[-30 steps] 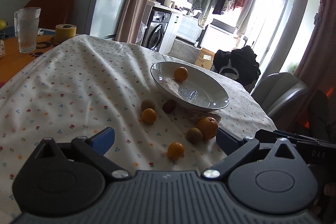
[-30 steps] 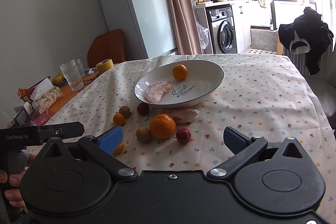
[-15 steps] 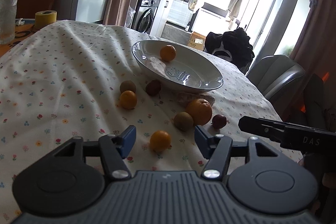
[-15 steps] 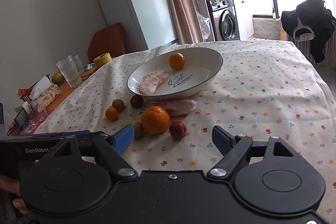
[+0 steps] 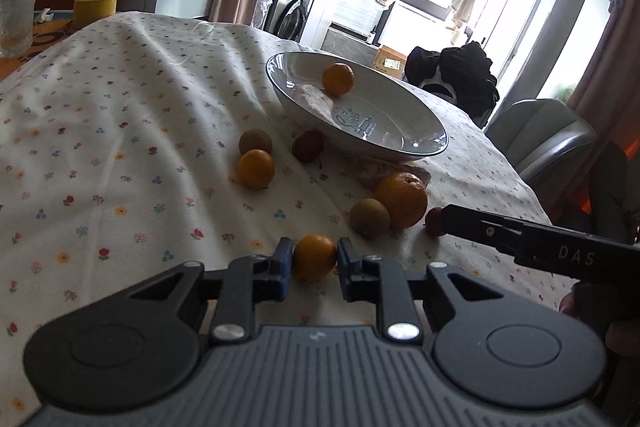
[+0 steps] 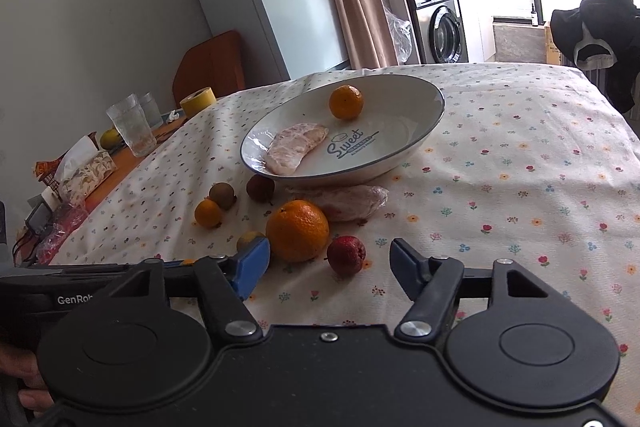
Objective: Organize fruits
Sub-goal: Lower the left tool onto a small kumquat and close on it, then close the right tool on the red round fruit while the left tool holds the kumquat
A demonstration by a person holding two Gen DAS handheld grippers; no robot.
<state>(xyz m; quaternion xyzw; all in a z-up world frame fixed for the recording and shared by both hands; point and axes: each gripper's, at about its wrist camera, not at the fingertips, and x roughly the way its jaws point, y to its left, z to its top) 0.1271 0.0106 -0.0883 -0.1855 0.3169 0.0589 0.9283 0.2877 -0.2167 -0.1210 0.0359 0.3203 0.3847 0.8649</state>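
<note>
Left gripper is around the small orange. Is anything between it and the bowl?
Yes. Between the small orange in the left gripper and the bowl lie a brownish fruit and the large orange; lifting over them should clear.

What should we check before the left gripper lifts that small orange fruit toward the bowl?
1. Left gripper pads flank the small round orange fruit: ok.
2. Firm contact on both sides: cannot tell; a sliver of gap shows on the right.
3. Landing space in the white blue-rimmed ceramic bowl: ok, much bare floor.
4. Right gripper out of the lift path: cannot tell; it is open, and its body reaches in close to the right.
5. Neighbouring brown-green round fruit apart from the pads: ok.
</note>
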